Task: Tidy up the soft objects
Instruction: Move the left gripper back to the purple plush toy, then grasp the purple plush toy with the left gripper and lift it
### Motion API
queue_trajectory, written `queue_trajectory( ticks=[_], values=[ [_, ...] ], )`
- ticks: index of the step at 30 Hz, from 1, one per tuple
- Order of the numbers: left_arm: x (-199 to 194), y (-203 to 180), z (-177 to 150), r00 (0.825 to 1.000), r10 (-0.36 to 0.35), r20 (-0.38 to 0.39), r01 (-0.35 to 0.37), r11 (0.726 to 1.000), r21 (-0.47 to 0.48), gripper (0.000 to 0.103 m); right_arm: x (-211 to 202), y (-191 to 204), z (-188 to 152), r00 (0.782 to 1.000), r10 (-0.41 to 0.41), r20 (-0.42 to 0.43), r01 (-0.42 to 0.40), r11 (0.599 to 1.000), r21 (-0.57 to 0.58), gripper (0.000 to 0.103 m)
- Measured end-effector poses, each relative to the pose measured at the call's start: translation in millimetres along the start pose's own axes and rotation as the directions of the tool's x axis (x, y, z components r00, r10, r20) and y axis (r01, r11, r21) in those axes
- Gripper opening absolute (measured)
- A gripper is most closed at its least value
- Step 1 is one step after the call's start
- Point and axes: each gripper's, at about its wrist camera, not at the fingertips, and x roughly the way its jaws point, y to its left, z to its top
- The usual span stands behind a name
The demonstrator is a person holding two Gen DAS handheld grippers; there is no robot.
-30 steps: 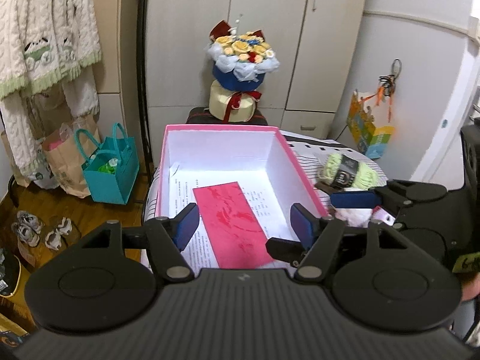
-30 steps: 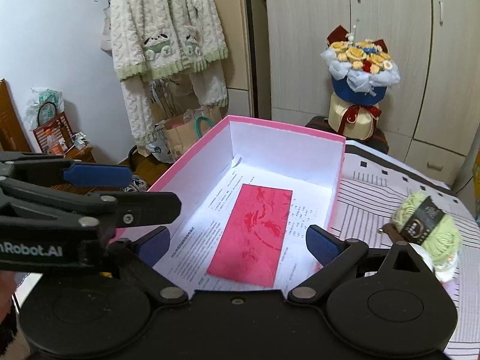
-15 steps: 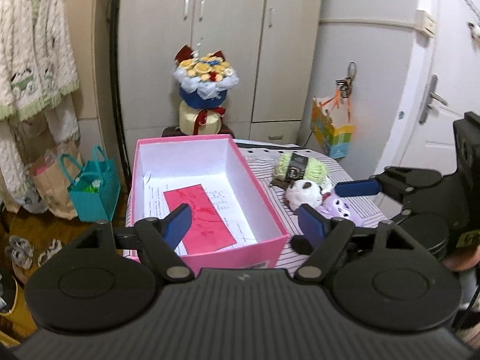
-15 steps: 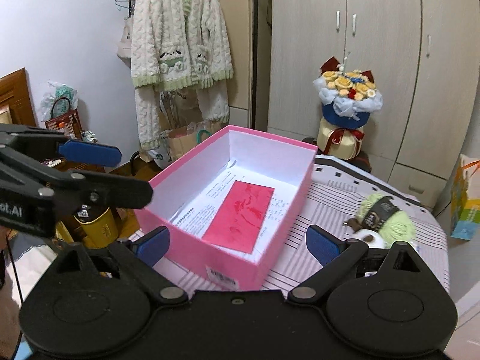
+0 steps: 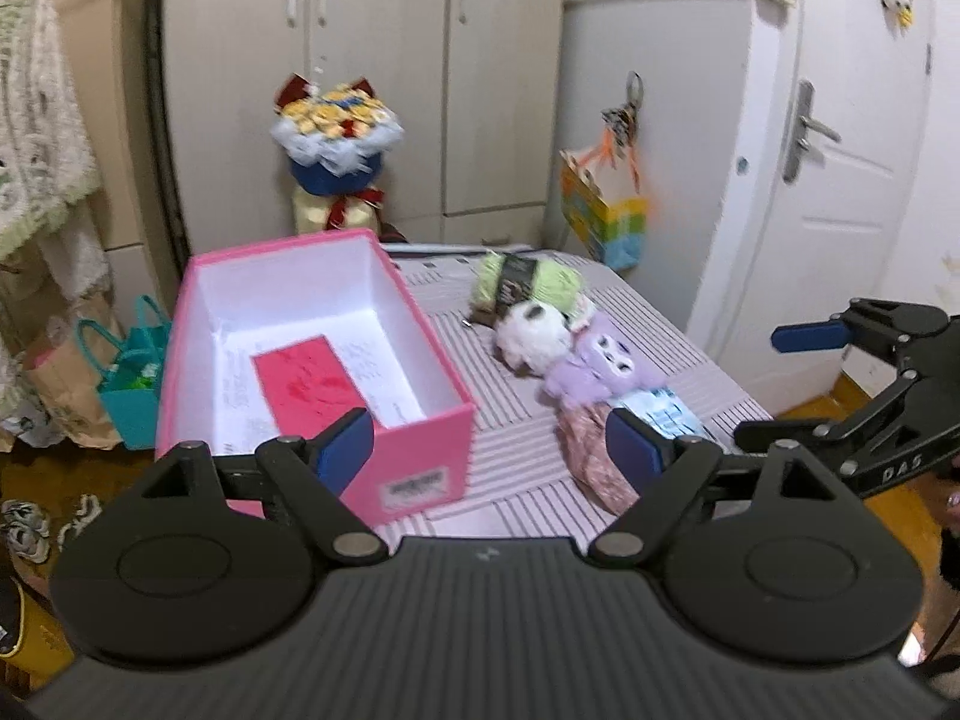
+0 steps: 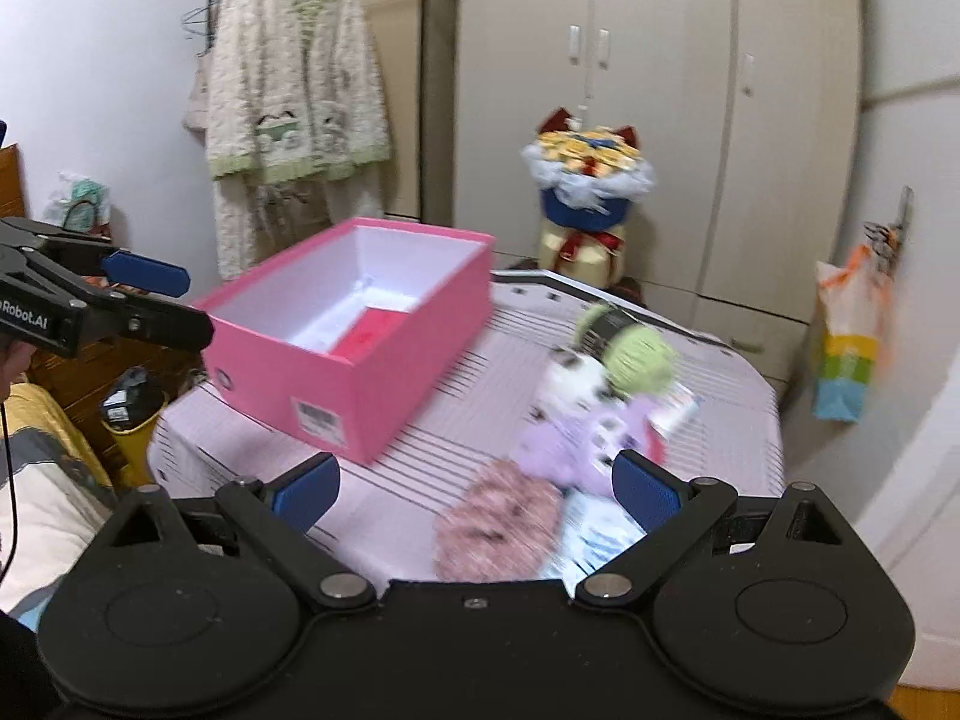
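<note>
Left gripper (image 5: 491,444): we see its blue fingers spread wide with nothing between them, held above the near edge of the table.
Right gripper (image 6: 475,483): its fingers also stand wide apart and hold nothing; we see it hanging over the near end of the soft things.
Soft things: we count a pink speckled bundle (image 6: 498,519) nearest, then a purple plush (image 5: 591,367), a white plush (image 5: 534,335) and a green ball of yarn (image 5: 528,283), lying in a row and touching one another on the right half of the table.
Box (image 5: 420,420): we see a pink box, open at the top, just left of the row and apart from it; a red sheet (image 5: 306,383) lies flat on white paper inside.
Table (image 5: 690,372): a striped cloth covers it.
Behind: we see a bouquet (image 5: 336,138) standing before pale cupboards, and a cardigan (image 6: 294,78) hanging at the left.
</note>
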Motion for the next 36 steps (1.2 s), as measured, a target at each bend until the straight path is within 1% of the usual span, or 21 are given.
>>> queue_trajectory(
  ticks=[4,9,14,19,25,27,31,33,35,36],
  values=[
    [25.2,-15.4,-8.3,0.997,-0.052,-0.051,0.053,0.998,0.017,0.084,-0.8,-23.0,-23.9,1.0,-0.019,-0.008,0.019,0.999,0.044,0.099],
    [52.0,-34.2,-15.1,0.992,-0.089,-0.087,0.093,0.995,0.046,0.084,8.5,-43.7,-47.6,0.999,-0.017,-0.028,0.02,0.996,0.089,0.099],
    [77.7,-53.1,-19.2,0.987,-0.128,-0.099,0.135,0.989,0.066,0.084,25.4,-57.4,-58.5,0.999,-0.035,-0.036,0.037,0.997,0.074,0.099],
    [107.8,-67.4,-25.5,0.985,-0.13,-0.111,0.139,0.988,0.072,0.084,41.2,-69.8,-64.5,0.999,-0.03,-0.033,0.032,0.997,0.067,0.099],
    [141.8,-70.7,-31.0,0.979,-0.125,-0.159,0.133,0.99,0.043,0.084,63.3,-74.6,-65.8,0.999,-0.021,-0.048,0.023,0.999,0.044,0.099],
    [146.5,-67.8,-28.1,0.982,-0.115,-0.148,0.12,0.992,0.027,0.084,68.5,-77.0,-63.4,0.999,-0.019,-0.046,0.021,0.999,0.041,0.099],
    [155.3,-67.7,-15.1,0.991,-0.098,-0.086,0.101,0.994,0.031,0.084,78.8,-87.5,-56.0,1.0,0.003,-0.026,-0.001,0.998,0.068,0.099],
    [166.0,-65.3,-7.9,0.991,-0.108,-0.074,0.109,0.994,0.006,0.081,87.6,-94.8,-51.2,1.0,0.026,-0.014,-0.024,0.995,0.098,0.099],
    [178.3,-61.2,-1.3,0.994,-0.096,-0.051,0.094,0.995,-0.033,0.081,100.6,-100.8,-45.8,0.999,0.037,-0.01,-0.035,0.991,0.13,0.099],
    [184.0,-59.6,1.2,0.996,-0.083,-0.033,0.081,0.996,-0.048,0.077,107.4,-102.9,-43.8,0.999,0.041,-0.008,-0.04,0.989,0.14,0.097]
  ],
)
